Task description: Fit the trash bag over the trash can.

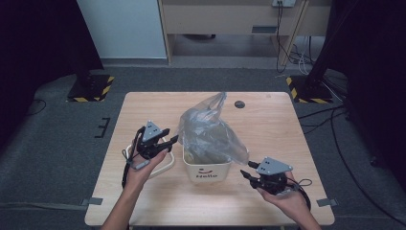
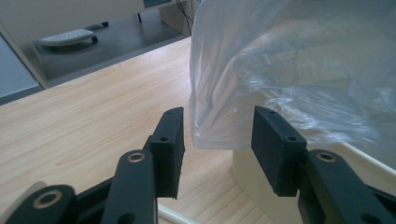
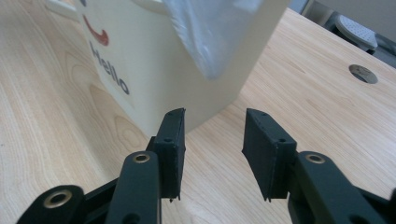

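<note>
A cream bin (image 1: 207,173) printed "Hello" stands at the middle of the wooden table (image 1: 273,124). A clear plastic bag (image 1: 208,129) bulges up out of it and droops over its rim. My left gripper (image 1: 171,136) hovers just left of the bin with its jaws apart. In the left gripper view the gripper (image 2: 217,140) faces the bag's (image 2: 289,70) hanging edge and nothing lies between the pads. My right gripper (image 1: 245,173) sits low at the bin's front right corner. In the right gripper view the gripper (image 3: 214,144) is open and empty, a short way from the bin wall (image 3: 154,70).
A cream ring-shaped part (image 1: 165,167) lies on the table under my left hand, beside the bin. A round cable hole (image 1: 239,104) sits near the table's far edge. Dark stands with striped bases (image 1: 91,88) flank the table on the floor.
</note>
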Available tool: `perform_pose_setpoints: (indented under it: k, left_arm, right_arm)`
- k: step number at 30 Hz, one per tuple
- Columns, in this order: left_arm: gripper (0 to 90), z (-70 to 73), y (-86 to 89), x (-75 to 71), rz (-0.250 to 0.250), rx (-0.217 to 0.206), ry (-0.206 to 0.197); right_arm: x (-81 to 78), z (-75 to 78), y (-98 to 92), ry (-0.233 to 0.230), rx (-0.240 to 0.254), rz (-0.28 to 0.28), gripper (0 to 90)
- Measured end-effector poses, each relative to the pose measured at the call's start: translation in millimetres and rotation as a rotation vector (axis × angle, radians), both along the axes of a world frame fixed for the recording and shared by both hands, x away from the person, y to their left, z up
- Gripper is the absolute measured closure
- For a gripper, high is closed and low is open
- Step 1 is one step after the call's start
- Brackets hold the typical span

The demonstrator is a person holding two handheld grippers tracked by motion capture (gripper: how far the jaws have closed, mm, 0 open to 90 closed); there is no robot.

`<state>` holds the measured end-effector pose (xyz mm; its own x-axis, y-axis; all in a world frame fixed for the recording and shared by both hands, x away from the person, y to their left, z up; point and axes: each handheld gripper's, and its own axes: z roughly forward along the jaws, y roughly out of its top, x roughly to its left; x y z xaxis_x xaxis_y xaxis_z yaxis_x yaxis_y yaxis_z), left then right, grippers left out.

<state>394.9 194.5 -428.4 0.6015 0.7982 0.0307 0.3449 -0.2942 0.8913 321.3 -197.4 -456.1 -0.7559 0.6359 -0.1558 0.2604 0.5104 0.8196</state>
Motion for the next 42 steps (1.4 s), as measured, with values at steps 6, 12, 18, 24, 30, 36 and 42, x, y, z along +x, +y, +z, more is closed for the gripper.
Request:
perform_pose_setpoints:
  k: [6, 12, 18, 24, 30, 36, 42]
  left_arm:
    - [53.6, 7.3, -1.4, -9.0, -0.021, -0.011, -0.028]
    - [53.3, 15.4, -8.3, -14.5, -0.055, -0.024, -0.042]
    - [51.5, 27.4, -15.1, -22.1, -0.096, -0.043, -0.066]
    - [48.6, 38.0, -17.3, -29.8, -0.128, -0.067, -0.087]
    - [43.2, 46.7, -18.5, -34.8, -0.153, -0.092, -0.100]
    - [37.3, 58.0, -28.8, -30.2, -0.174, -0.103, -0.109]
    - [40.3, 64.1, -43.1, -23.0, -0.183, -0.085, -0.109]
  right_arm:
    - [9.1, -0.4, -11.0, 0.000, -0.008, -0.034, 69.4]
    - [40.3, 8.1, -17.0, 0.005, 0.039, -0.097, 78.0]
    - [70.5, 28.9, -7.1, -0.022, 0.119, -0.123, 79.2]
    - [81.8, 49.4, 13.4, -0.050, 0.145, -0.100, 79.3]
    - [82.3, 57.0, 27.3, -0.056, 0.132, -0.077, 79.2]
    - [82.3, 62.3, 35.0, -0.064, 0.123, -0.061, 79.2]
    - [79.9, 64.4, 42.6, -0.064, 0.110, -0.039, 79.5]
